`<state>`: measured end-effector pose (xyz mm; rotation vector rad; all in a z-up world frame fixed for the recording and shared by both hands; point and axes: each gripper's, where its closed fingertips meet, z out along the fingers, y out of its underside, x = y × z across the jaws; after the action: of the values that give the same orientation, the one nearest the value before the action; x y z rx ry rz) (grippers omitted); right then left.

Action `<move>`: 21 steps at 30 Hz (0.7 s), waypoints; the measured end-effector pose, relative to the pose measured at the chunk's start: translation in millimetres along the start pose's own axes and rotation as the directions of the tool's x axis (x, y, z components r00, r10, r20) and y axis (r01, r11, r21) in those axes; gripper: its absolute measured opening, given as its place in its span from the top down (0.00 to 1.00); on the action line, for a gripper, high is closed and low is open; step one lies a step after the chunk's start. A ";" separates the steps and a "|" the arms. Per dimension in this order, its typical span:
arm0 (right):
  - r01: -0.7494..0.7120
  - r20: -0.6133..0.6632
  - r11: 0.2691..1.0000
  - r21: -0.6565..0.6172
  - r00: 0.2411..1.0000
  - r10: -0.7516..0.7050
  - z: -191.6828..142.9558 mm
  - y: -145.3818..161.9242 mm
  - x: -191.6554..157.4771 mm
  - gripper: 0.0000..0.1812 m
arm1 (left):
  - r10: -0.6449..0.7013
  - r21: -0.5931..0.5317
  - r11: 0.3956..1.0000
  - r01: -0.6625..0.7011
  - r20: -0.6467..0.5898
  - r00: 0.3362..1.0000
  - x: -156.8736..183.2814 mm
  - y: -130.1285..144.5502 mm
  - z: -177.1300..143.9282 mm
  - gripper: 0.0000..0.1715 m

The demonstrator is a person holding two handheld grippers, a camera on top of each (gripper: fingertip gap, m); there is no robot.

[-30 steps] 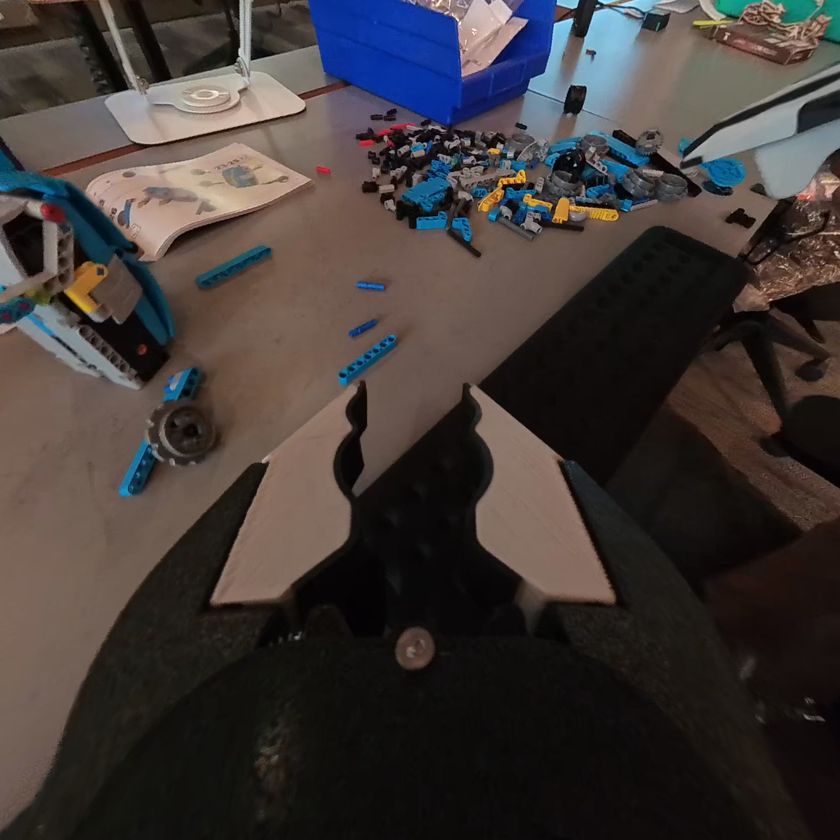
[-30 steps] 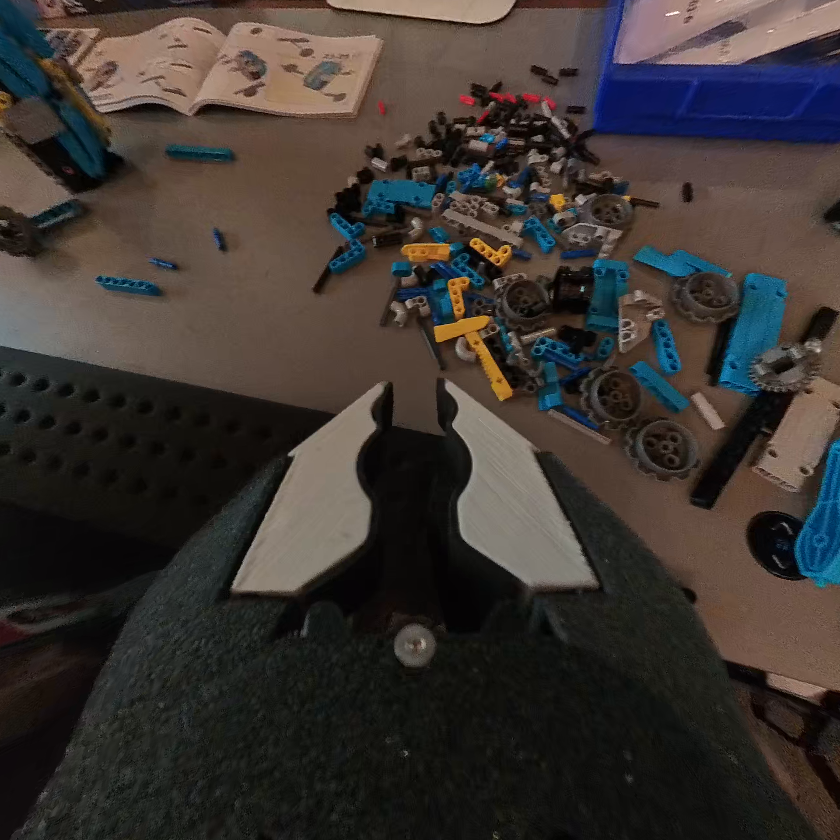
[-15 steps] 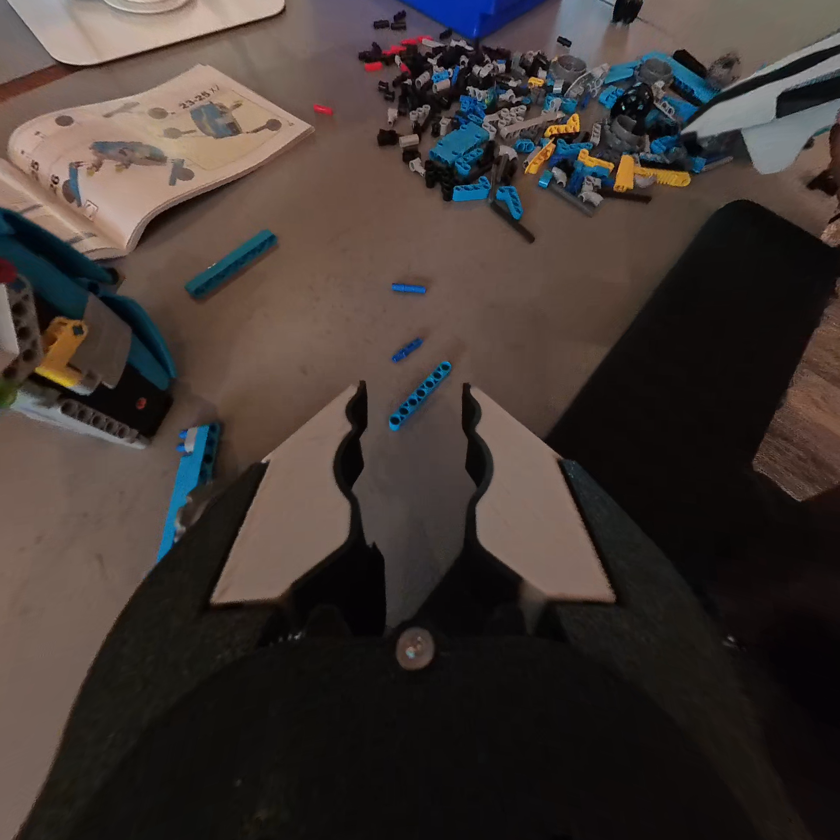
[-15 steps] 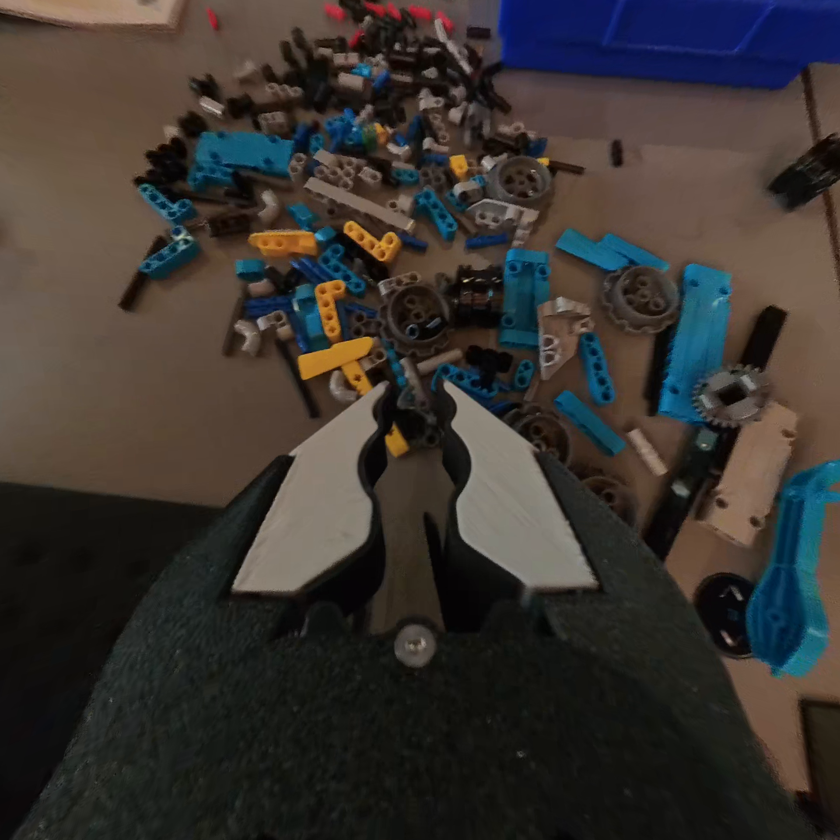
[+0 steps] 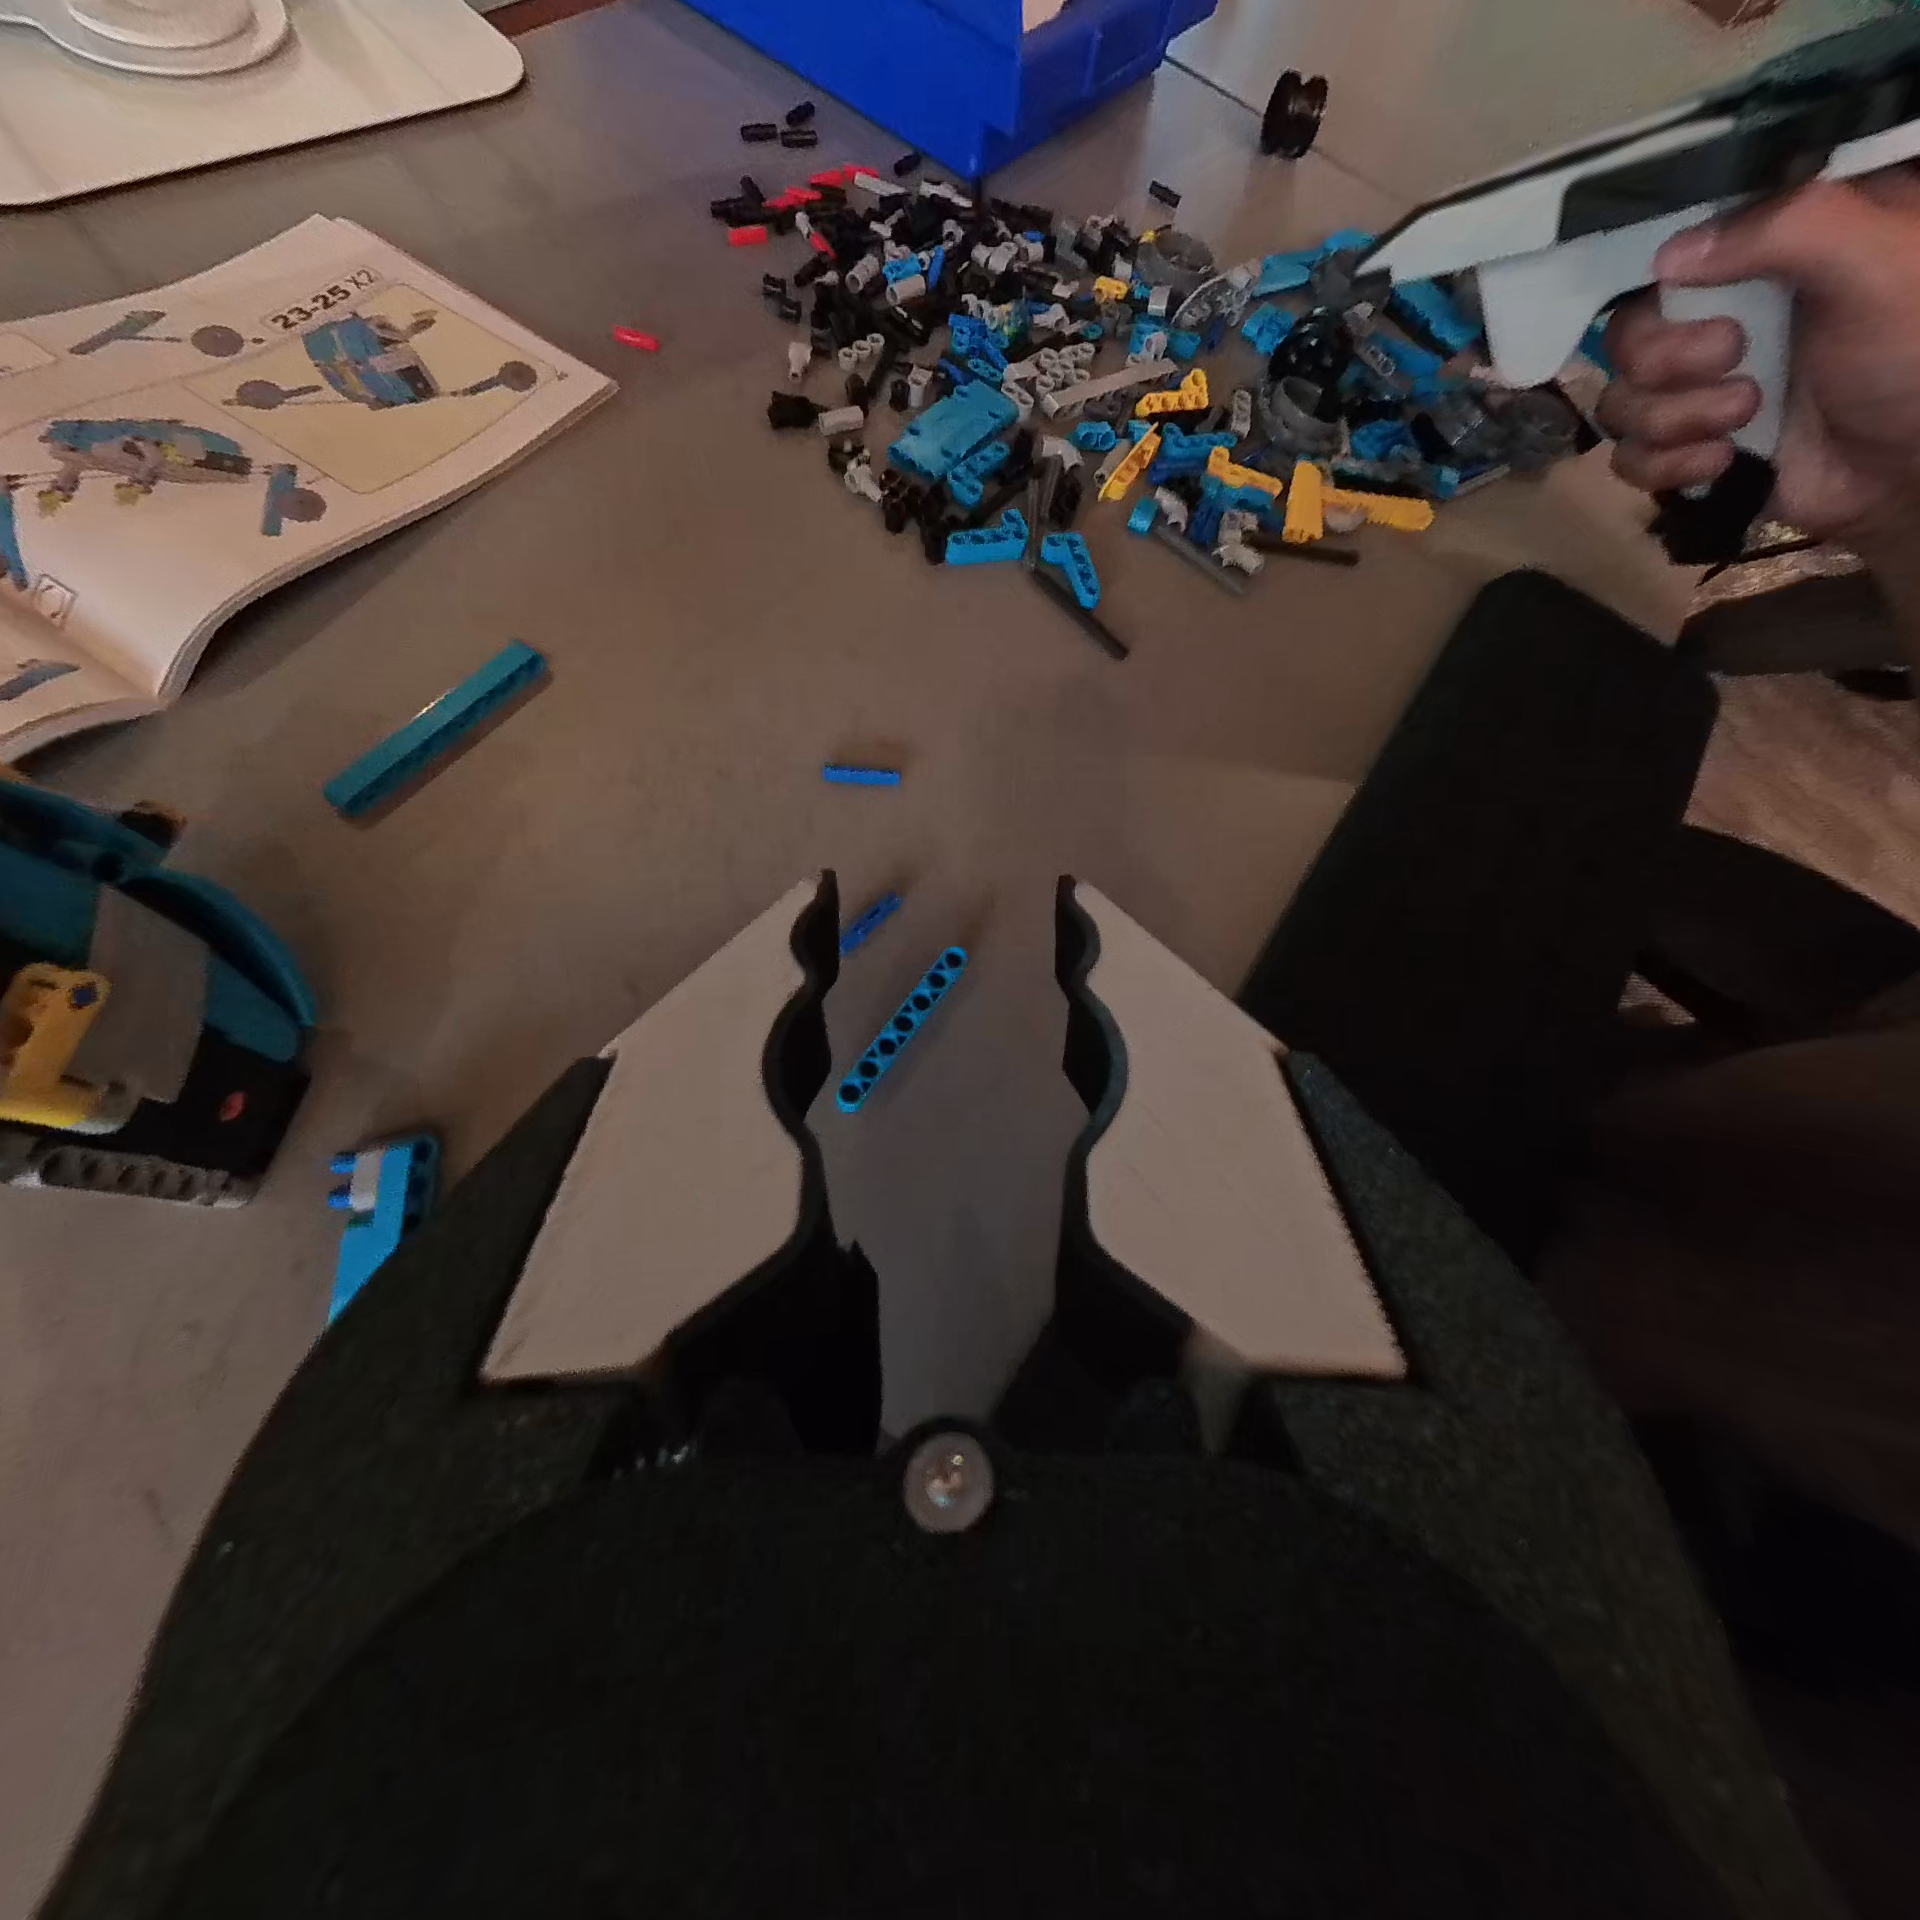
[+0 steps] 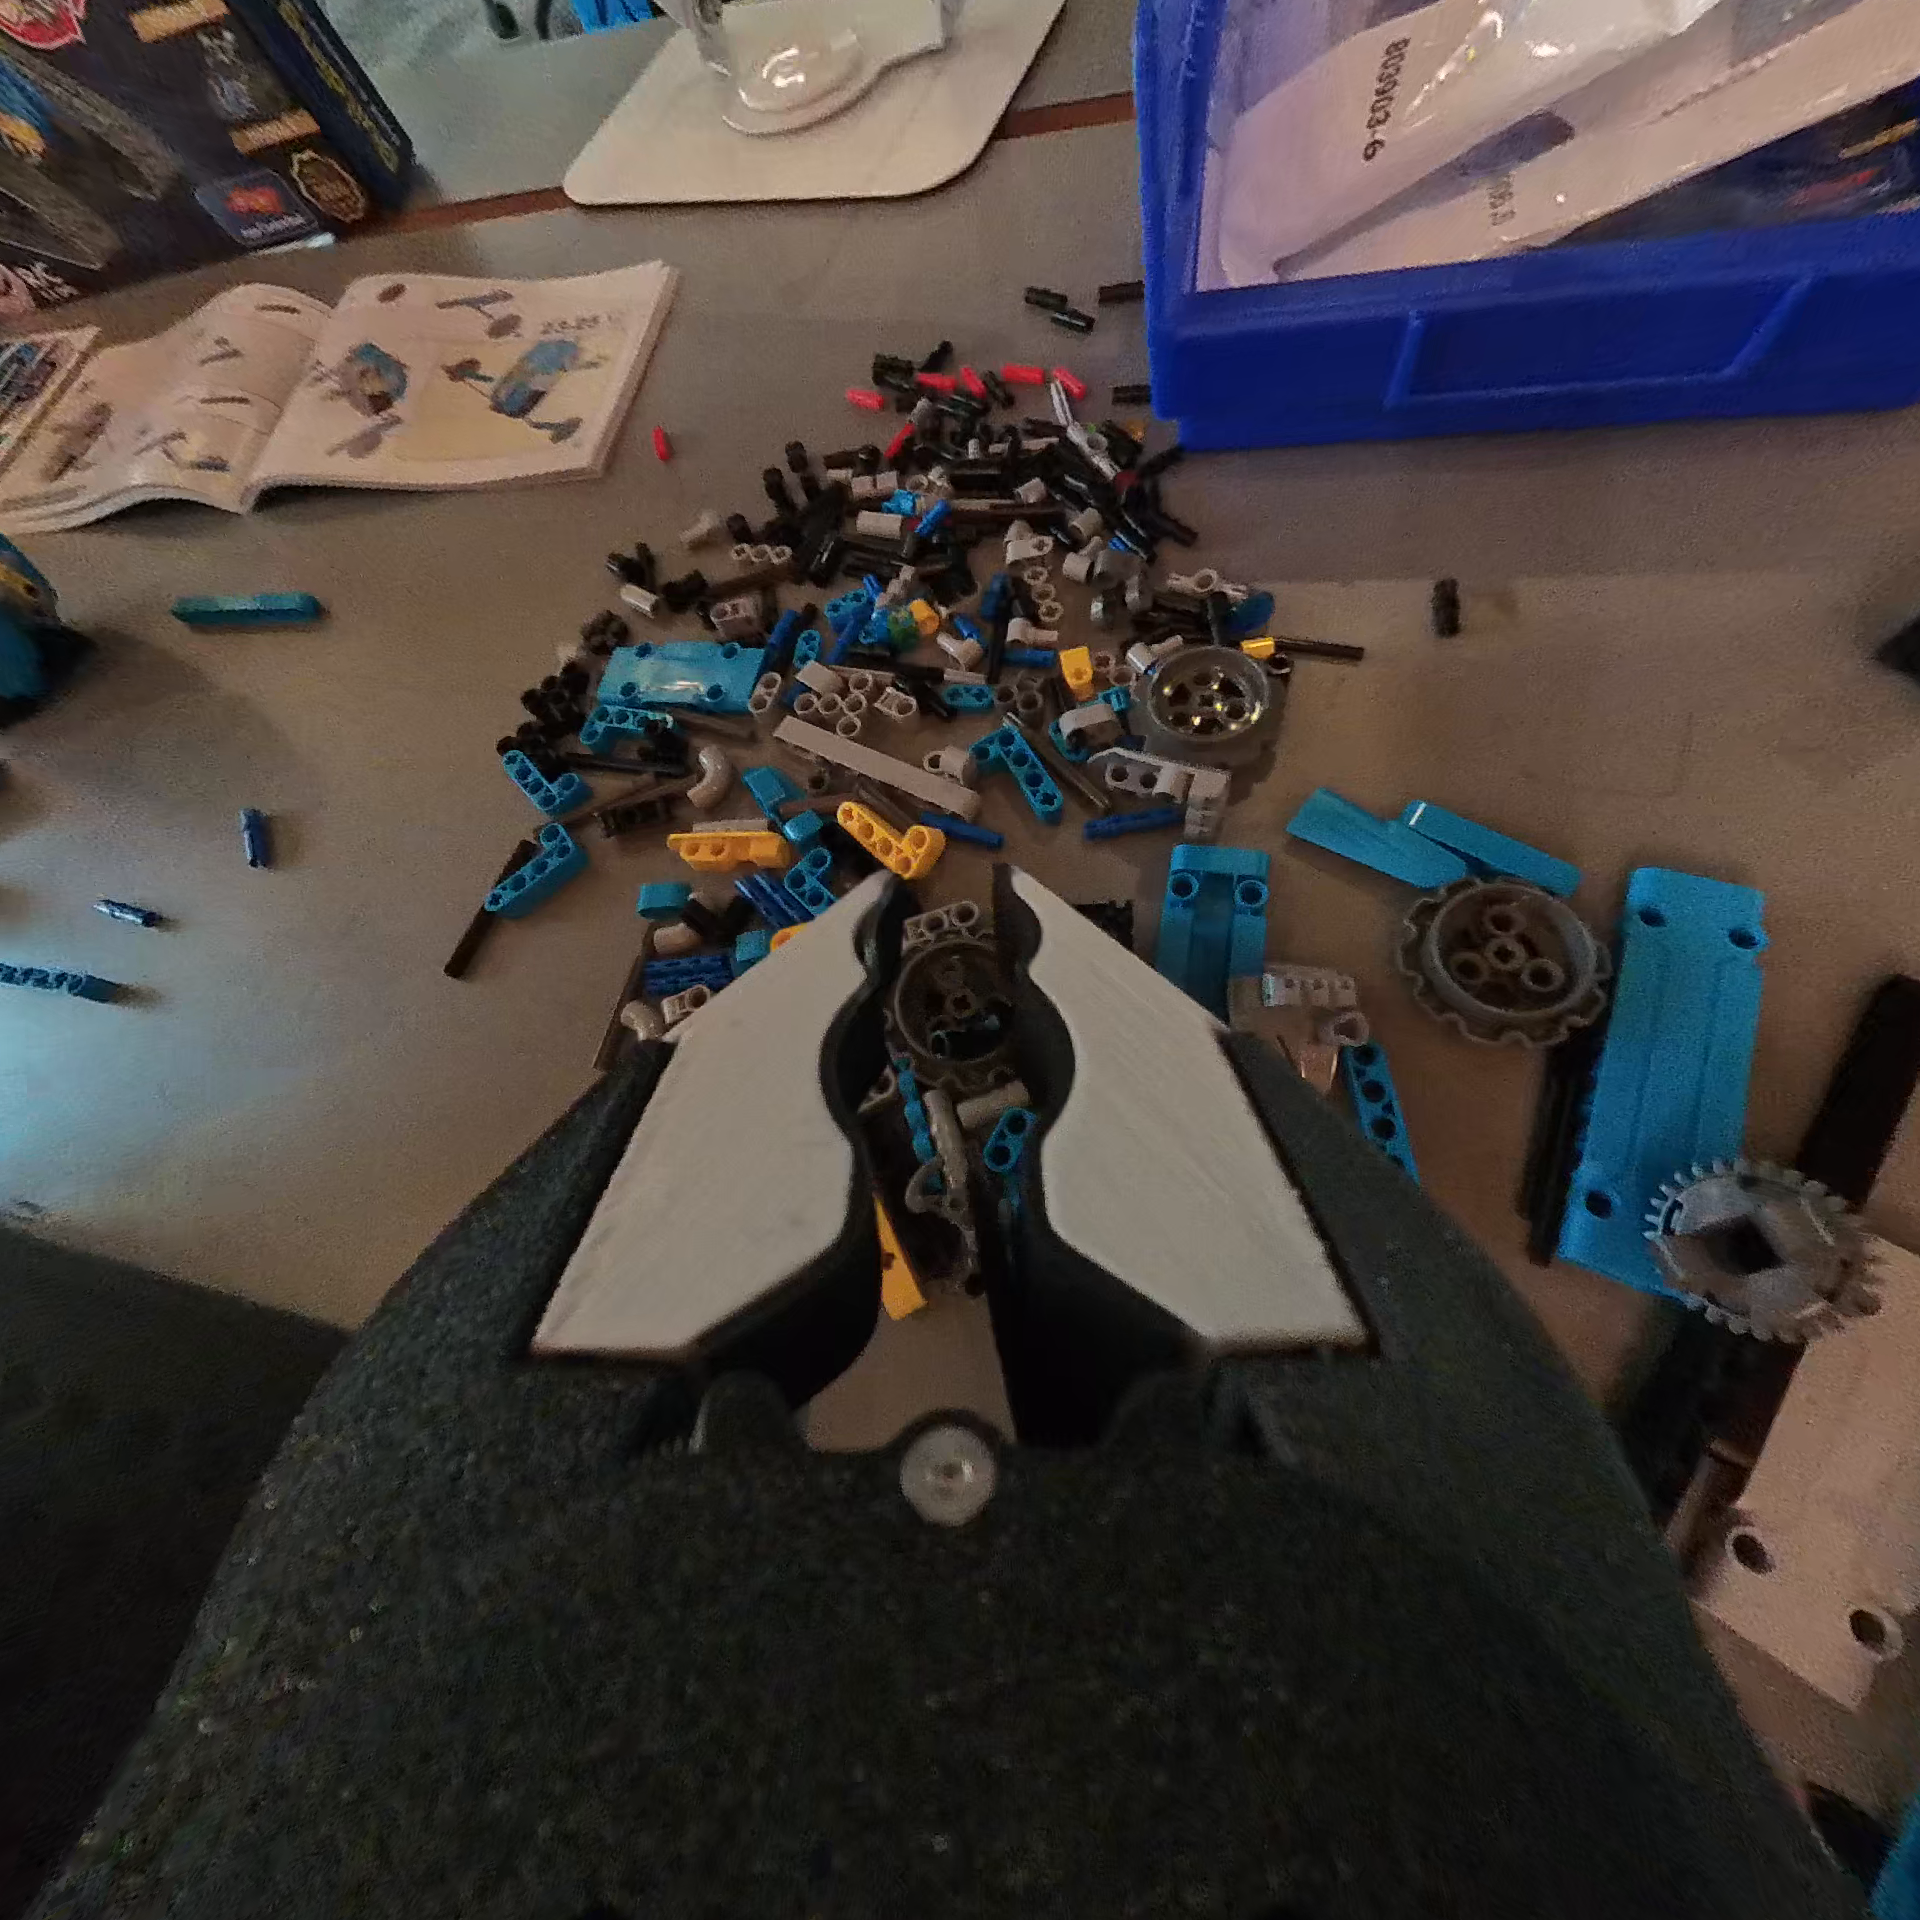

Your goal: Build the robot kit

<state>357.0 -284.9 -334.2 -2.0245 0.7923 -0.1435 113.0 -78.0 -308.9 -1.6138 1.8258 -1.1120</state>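
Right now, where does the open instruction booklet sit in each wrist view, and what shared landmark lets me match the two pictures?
Left wrist view: the instruction booklet lies open at the upper left, left of the pile of loose building pieces.
Right wrist view: the same booklet lies at the upper left, again left of the pile.
Shared landmark: the blue bin, just beyond the pile in both views.
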 end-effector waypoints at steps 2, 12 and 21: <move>-0.008 -0.012 1.000 -0.004 1.000 0.008 -2.7 1.8 4.0 0.91 | -0.012 -0.001 1.000 0.012 -0.036 0.999 0.8 -3.1 -1.2 0.76; 0.116 0.017 0.987 -0.114 0.993 -0.115 21.5 2.4 -20.5 0.91 | -0.017 0.028 1.000 0.014 0.109 0.994 -30.0 8.5 2.0 0.76; 0.277 0.036 0.942 -0.188 0.961 -0.275 44.4 -41.0 4.2 0.92 | -0.065 0.072 0.996 0.054 0.157 0.986 -26.9 -14.7 24.1 0.76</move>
<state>397.4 -240.3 -327.3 -2.3127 0.5280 -0.2253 146.0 -58.3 -315.2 -1.6765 1.6313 -1.0275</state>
